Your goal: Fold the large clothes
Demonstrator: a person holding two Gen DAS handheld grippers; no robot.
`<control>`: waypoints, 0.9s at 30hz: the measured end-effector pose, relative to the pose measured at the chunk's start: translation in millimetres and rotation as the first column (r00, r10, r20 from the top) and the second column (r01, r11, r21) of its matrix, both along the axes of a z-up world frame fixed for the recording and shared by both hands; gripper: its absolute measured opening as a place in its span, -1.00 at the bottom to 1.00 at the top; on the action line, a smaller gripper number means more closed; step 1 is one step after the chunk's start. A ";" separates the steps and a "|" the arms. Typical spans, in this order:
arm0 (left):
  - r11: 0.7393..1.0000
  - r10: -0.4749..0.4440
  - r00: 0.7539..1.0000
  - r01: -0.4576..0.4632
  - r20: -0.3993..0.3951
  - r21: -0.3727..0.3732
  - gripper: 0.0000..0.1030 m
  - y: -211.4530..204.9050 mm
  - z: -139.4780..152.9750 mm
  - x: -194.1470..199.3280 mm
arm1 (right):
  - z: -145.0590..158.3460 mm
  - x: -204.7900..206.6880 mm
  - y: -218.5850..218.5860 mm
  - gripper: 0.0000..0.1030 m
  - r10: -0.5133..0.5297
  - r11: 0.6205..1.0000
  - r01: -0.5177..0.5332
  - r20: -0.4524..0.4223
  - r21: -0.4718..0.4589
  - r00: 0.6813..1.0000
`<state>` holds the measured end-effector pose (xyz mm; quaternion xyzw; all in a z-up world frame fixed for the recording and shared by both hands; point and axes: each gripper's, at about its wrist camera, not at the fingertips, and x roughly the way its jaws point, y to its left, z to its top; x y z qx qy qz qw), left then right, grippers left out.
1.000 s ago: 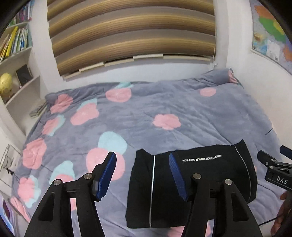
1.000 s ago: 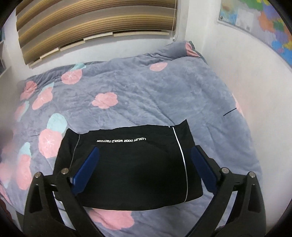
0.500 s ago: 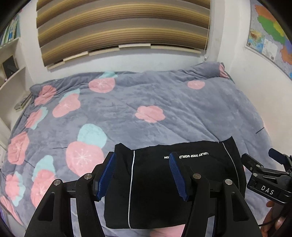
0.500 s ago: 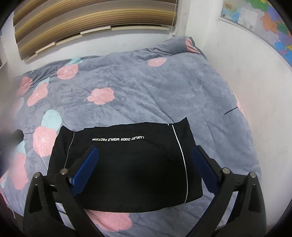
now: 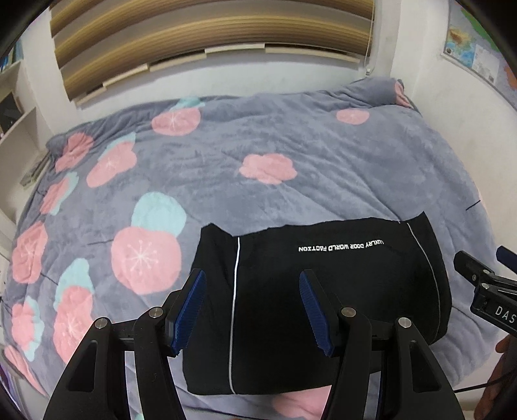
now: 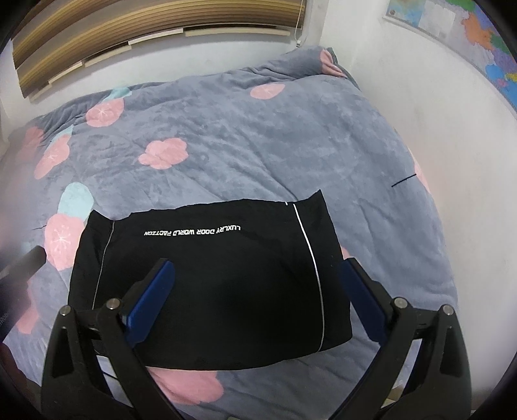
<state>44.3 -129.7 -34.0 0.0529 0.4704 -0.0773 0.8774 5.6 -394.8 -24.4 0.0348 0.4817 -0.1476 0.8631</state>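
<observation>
A black garment [image 5: 323, 290] with white piping and white lettering lies folded into a flat rectangle near the front edge of the bed; it also shows in the right wrist view [image 6: 210, 284]. My left gripper [image 5: 252, 307] is open and empty, held above the garment's left half. My right gripper [image 6: 258, 300] is wide open and empty above the garment's front edge. The right gripper's black body shows at the right edge of the left wrist view [image 5: 484, 290].
The bed is covered by a grey blanket [image 5: 290, 139] with pink and teal flowers. White walls stand behind and to the right [image 6: 420, 97], with wooden blinds [image 5: 210, 29] and a map [image 6: 452, 29]. White shelves [image 5: 13, 106] stand at the left.
Both grippers stayed open and empty. The left gripper's view swung to the right and a little closer, bringing the folded garment more to the centre. The garment has not moved.
</observation>
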 end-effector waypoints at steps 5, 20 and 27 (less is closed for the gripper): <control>1.000 0.025 1.000 -0.025 0.011 0.002 0.21 10.2 3.9 3.3 | -0.9 -0.6 -0.8 0.95 0.003 1.000 -0.003 0.002 0.002 1.000; 0.998 0.050 0.997 -0.051 0.060 0.023 0.21 19.8 16.8 -13.0 | 2.7 -13.2 13.3 0.95 0.028 1.000 -0.028 0.014 0.009 1.000; 0.998 0.064 0.995 -0.065 0.078 0.013 0.21 26.5 26.0 -23.4 | 5.5 -20.7 19.4 0.95 0.035 0.999 -0.036 0.025 0.018 0.999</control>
